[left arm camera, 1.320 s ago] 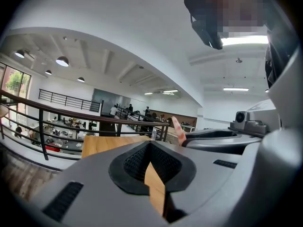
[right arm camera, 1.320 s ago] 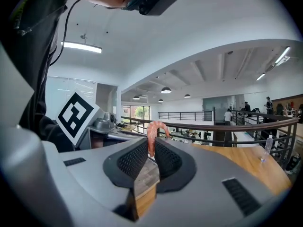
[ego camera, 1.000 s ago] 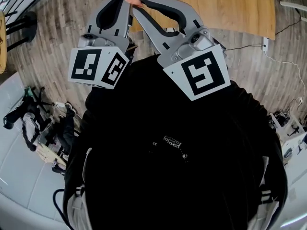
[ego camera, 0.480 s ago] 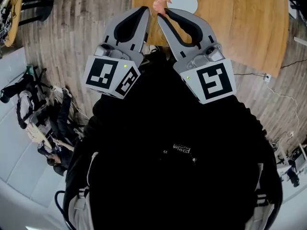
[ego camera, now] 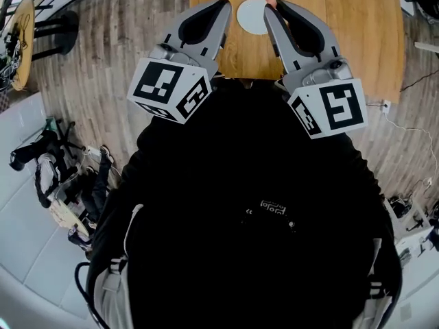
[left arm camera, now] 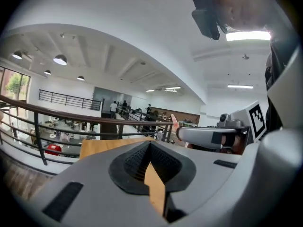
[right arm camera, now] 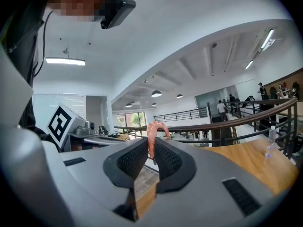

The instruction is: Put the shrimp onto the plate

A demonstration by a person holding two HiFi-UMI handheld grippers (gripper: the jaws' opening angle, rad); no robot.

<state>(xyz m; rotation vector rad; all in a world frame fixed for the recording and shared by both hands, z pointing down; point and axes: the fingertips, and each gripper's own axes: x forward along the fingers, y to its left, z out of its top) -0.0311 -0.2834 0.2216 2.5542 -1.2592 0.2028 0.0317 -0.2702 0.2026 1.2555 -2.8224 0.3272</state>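
Your right tool [ego camera: 273, 5] grips the shrimp [right arm camera: 154, 135], which sticks up from the closed jaw tips; it hangs just beside the white plate [ego camera: 251, 16] over the wooden surface [ego camera: 357, 33]; your left tool [left arm camera: 149, 148], jaws together and empty, flanks the plate's other side.

The head view looks steeply down over the person's black torso [ego camera: 254, 218] onto the grey left gripper [ego camera: 226, 5], grey right gripper [ego camera: 276, 4] and light wooden table [ego camera: 357, 40]. Each gripper view sits close behind its own jaws, facing out over that table. Head and right gripper views share the curled pink shrimp [right arm camera: 152, 134].
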